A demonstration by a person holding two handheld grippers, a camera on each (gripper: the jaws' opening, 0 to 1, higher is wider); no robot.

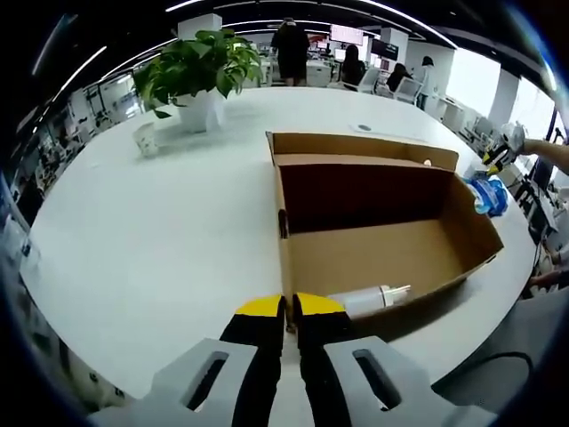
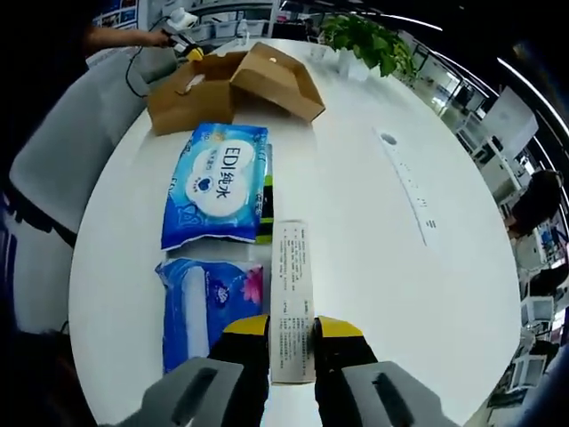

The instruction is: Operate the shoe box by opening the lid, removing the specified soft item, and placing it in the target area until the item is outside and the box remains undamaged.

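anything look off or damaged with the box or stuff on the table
Nothing looks damaged. The shoe box sits open and intact, a clear bottle lying on its side by its near wall. The soft packs lie flat.

On the bench [image 2: 373, 240], two wipe packs [image 2: 216, 182] lie before the open shoe box [image 2: 233, 84]; potted plant [image 2: 369, 40] behind.
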